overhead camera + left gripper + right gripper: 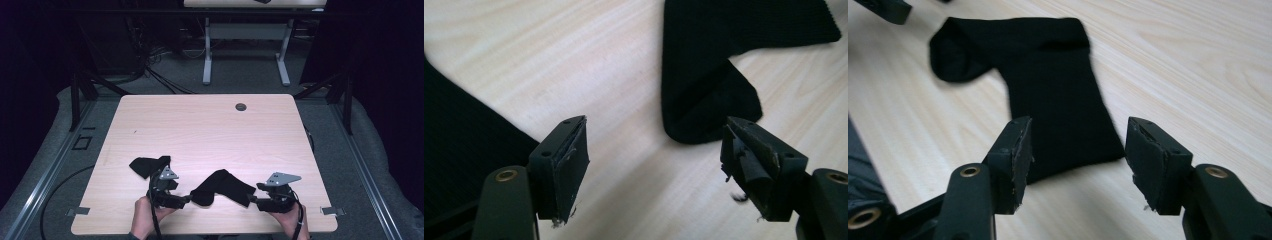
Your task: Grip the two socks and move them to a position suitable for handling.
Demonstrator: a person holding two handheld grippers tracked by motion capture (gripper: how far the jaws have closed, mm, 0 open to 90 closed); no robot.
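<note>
A black sock (222, 186) lies bent on the light wooden table (210, 125) near its front edge, between my two grippers. My left gripper (186, 200) points right at the sock's toe end. In the left gripper view its jaws (654, 160) stand open over bare wood, the sock (709, 65) just ahead. My right gripper (252, 200) points left at the other end. Its jaws (1075, 160) are open, with the sock's (1048, 75) straight end lying flat between and just beyond them, untouched by the pads. A second black sock (149, 165) lies behind the left gripper.
The second sock's dark cloth (459, 150) lies close beside the left gripper's jaw. A round cable hole (241, 106) sits at the table's far edge. Another desk (247, 30) stands beyond on the grey floor. The table's front edge runs just under both hands.
</note>
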